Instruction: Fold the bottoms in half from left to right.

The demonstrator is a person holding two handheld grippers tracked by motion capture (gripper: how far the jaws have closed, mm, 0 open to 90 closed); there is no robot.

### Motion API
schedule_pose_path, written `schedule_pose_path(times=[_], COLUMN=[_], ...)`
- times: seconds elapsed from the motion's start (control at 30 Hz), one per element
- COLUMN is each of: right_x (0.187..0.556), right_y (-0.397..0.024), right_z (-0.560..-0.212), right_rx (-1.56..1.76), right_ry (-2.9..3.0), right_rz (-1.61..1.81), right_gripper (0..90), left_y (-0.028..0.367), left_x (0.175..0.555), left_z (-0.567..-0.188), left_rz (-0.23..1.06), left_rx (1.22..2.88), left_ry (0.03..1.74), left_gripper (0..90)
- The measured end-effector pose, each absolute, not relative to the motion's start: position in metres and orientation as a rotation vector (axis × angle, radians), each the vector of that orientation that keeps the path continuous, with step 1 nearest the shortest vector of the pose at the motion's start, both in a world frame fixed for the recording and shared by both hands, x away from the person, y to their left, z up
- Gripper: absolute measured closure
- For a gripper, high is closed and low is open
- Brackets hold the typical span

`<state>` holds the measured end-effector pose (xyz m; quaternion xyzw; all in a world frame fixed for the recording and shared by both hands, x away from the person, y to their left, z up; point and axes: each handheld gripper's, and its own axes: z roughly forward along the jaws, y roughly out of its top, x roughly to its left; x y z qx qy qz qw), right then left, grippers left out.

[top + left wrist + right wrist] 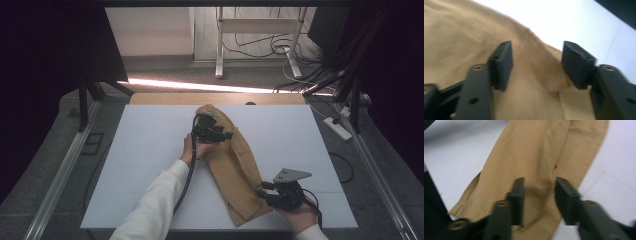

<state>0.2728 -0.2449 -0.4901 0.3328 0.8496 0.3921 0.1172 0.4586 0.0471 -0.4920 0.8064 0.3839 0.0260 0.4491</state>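
No legible text, label or number anywhere in view.

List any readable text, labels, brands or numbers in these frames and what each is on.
None can be read.
Trousers: no printed label or brand visible; a small red mark on the cloth in the right gripper view is too small and blurred to tell whether it is lettering.
Left gripper and right gripper: no markings legible on the jaws.
Table: plain white, no writing.

Left hand-held gripper [214, 131] jaws apart, right hand-held gripper [265, 192] jaws apart, both forearms extended
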Motion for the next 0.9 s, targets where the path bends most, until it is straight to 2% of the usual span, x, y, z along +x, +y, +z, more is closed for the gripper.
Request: schedule_pose_path(times=[0.13,0.23,0.57,0.9], right_x=[0.273,0.274,0.284,0.293], right_y=[-0.249,-0.251,-0.249,-0.244], right_z=[-0.486,-0.485,-0.487,-0.488], right_rx=[1.004,1.013,0.991,0.949], right_ry=[2.409,2.382,2.426,2.47], right_rz=[1.156,1.157,1.165,1.169], right_gripper=[39.4,37.4,37.5,38.6], left_y=[0.057,0.066,0.089,0.11], left_x=[0.45,0.44,0.407,0.384], left_z=[-0.484,-0.478,-0.463,-0.47], left_rz=[0.085,0.104,0.151,0.176], left_rx=[1.998,1.997,2.005,2.031], left_ry=[0.926,0.907,0.858,0.861], left_gripper=[35.8,35.6,33.2,32.9])
